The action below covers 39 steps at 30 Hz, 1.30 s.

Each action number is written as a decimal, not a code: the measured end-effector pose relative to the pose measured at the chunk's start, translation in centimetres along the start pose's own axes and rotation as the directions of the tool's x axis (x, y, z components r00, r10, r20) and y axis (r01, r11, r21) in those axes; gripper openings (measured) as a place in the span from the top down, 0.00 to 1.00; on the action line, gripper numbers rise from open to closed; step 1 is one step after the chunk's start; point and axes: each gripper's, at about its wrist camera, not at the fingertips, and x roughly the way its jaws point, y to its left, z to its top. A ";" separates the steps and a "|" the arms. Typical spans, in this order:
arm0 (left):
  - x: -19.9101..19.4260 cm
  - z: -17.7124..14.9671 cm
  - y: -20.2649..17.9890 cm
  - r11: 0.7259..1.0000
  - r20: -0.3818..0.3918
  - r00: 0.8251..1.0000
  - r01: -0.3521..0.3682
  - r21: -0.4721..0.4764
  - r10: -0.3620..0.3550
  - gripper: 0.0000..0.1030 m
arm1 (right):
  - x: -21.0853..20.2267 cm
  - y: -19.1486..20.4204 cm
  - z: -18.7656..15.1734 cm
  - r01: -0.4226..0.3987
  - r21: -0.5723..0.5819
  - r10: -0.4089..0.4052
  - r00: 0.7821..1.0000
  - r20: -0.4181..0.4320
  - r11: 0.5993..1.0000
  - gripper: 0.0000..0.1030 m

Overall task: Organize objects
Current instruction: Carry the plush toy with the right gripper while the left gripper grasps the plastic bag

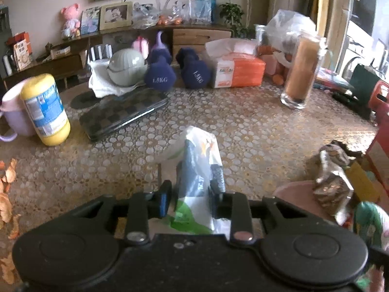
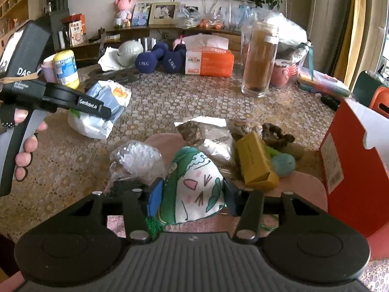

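Packets are sitting in both grippers: the left gripper (image 1: 190,200) is pinching a white, blue and green plastic packet (image 1: 194,170) on the patterned tabletop (image 1: 243,126), while the right gripper (image 2: 192,194) is squeezing a green-and-white cartoon pouch (image 2: 194,185) over the pink tray (image 2: 308,189). Only the right wrist view is showing the person's hand (image 2: 24,143) gripping the left tool's handle, the yellow box (image 2: 257,163) and the red carton (image 2: 352,170). Only the left view is catching orange peel (image 1: 7,194) lying at the table's left edge.
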 end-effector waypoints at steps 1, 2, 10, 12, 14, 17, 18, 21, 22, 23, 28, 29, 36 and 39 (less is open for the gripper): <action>-0.5 0.1 -0.2 1.000 -0.004 1.000 -0.008 0.014 0.008 0.71 | -0.4 -0.2 0.1 -0.001 0.005 0.001 1.000 0.006 1.000 0.51; -1.1 0.3 -0.4 1.000 -0.010 1.000 -0.009 0.021 0.010 0.71 | -0.9 -0.4 0.3 -0.002 0.012 0.001 1.000 0.011 1.000 0.51; -6.5 2.1 -2.2 0.996 -0.001 0.996 0.090 0.007 -0.090 0.71 | -6.0 -3.2 2.0 -0.035 0.059 0.033 0.998 0.050 0.998 0.51; -7.8 2.7 -3.1 0.992 -0.005 0.992 0.123 0.005 -0.122 0.71 | -7.4 -4.2 2.5 -0.034 0.071 0.030 0.998 0.062 0.997 0.51; -9.2 3.3 -4.2 0.989 -0.002 0.989 0.148 0.011 -0.148 0.71 | -8.8 -5.4 2.9 -0.034 0.091 0.028 0.997 0.074 0.995 0.51; -11.2 4.1 -6.4 0.983 0.009 0.984 0.180 0.043 -0.181 0.71 | -10.9 -7.6 3.5 -0.037 0.122 0.025 0.995 0.100 0.992 0.51; -11.7 4.4 -7.2 0.980 0.010 0.982 0.189 0.054 -0.190 0.71 | -11.7 -8.3 3.7 -0.031 0.129 0.017 0.994 0.108 0.991 0.51; -12.8 5.1 -9.5 0.970 -0.004 0.973 0.228 0.083 -0.229 0.70 | -13.4 -10.5 4.3 -0.012 0.143 -0.007 0.992 0.125 0.990 0.51; -12.9 5.3 -10.4 0.967 -0.012 0.971 0.239 0.091 -0.239 0.70 | -14.0 -11.2 4.3 0.000 0.141 -0.018 0.992 0.126 0.990 0.51; -13.1 5.4 -11.4 0.963 -0.021 0.968 0.251 0.102 -0.251 0.70 | -14.4 -11.8 4.4 0.012 0.140 -0.030 0.991 0.129 0.990 0.51; -13.8 5.9 -16.3 0.941 -0.037 0.958 0.288 0.178 -0.286 0.70 | -16.5 -15.5 4.7 0.065 0.156 -0.087 0.986 0.142 0.986 0.51; -14.0 5.9 -17.4 0.934 -0.040 0.954 0.298 0.195 -0.297 0.70 | -16.8 -16.3 4.8 0.078 0.162 -0.102 0.984 0.145 0.984 0.51; -14.0 6.1 -24.9 0.894 -0.058 0.940 0.339 0.294 -0.337 0.69 | -18.3 -21.4 4.5 0.175 0.187 -0.204 0.967 0.153 0.967 0.51; -13.6 6.0 -28.0 0.875 -0.055 0.942 0.327 0.356 -0.330 0.68 | -18.3 -23.4 4.1 0.202 0.198 -0.232 0.962 0.143 0.959 0.51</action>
